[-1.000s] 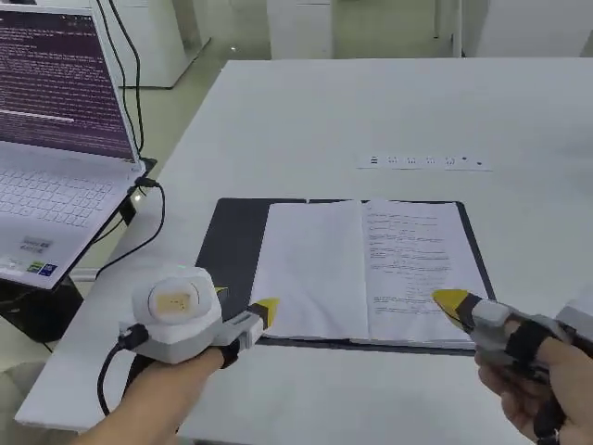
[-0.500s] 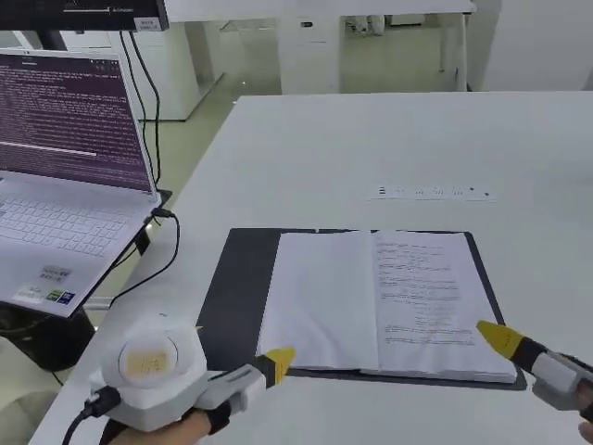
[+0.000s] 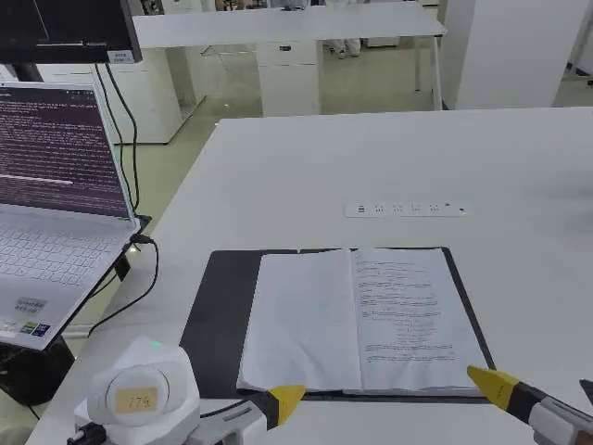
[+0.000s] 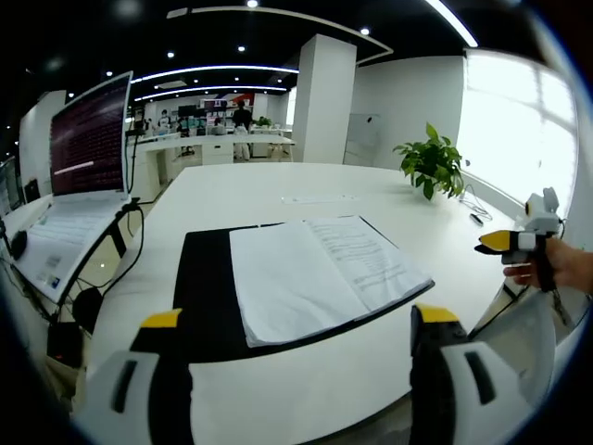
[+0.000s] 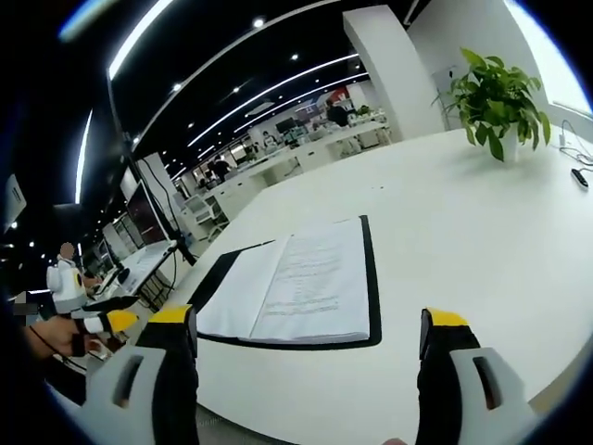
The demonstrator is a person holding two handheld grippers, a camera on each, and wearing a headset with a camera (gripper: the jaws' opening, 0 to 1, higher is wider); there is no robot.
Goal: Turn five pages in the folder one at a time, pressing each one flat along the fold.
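Folder: black folder with white paper pages (image 3: 345, 320), open flat on the white table (image 3: 371, 158).
Left claw: yellow-tipped left gripper (image 4: 298, 317), jaws apart, empty, near the folder's front edge.
Right claw: yellow-tipped right gripper (image 5: 308, 317), jaws apart, near the printed page (image 3: 403, 315), probably to lift it.

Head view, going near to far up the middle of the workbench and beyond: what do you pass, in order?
open folder → socket strip in the tabletop → white desk across the aisle

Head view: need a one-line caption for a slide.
Open folder flat on a white table, left gripper and right gripper hovering at its near edge, laptop at left.
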